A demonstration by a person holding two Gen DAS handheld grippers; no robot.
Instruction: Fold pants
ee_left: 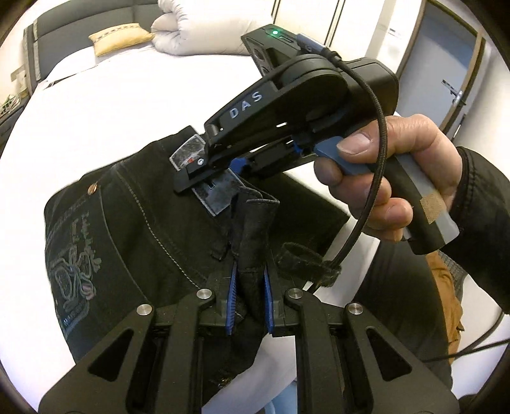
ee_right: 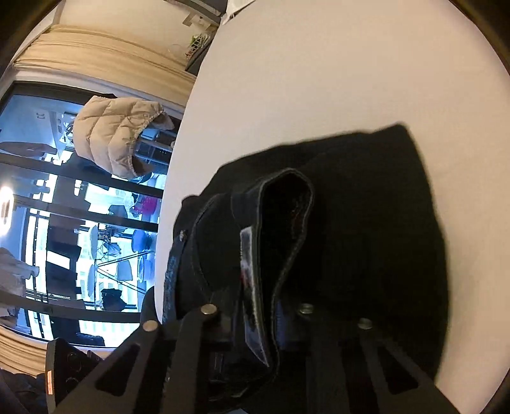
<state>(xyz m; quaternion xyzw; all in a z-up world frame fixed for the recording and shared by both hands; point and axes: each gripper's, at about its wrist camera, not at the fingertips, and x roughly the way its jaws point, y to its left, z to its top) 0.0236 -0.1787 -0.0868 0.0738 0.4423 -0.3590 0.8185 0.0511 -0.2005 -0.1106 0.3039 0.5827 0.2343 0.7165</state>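
Fingers of the left gripper [ee_left: 250, 294] are pinched on a bunched fold of the waistband of the black pants [ee_left: 134, 223], the blue pads [ee_left: 232, 294] being pressed against the denim from either side. The grip is taken at the waistband because the thick seam resists slipping and carries the weight of the garment.

The right gripper [ee_left: 204, 178] is seen in the left wrist view at 12 o'clock from the left gripper, held by the right hand [ee_left: 382, 159] with the thumb on the blue trigger [ee_left: 338, 156]. Its clear-tipped fingers [ee_left: 188, 154] are closed on the same waistband edge, a little further along. In the right wrist view the fabric is seen running between the fingers of the right gripper [ee_right: 271, 315], and the open waistband loop is presented at 12 o'clock; the grip is therefore judged to be firm.

The pants are located over the white bed [ee_left: 111, 105], with the waist end raised and the printed back pocket [ee_left: 73, 254] facing outward at 9 o'clock in the left wrist view. The remainder of the garment appears to rest on the mattress, at 1 o'clock in the right wrist view.

Two adjacent grasps are judged to be used so that the waist can be spread flat or doubled. A yellow pillow [ee_left: 119, 38] and a rolled duvet [ee_left: 207, 22] are kept at the head of the bed, well apart from the working area. No completed fold is visible; the task is judged to be at an early stage.
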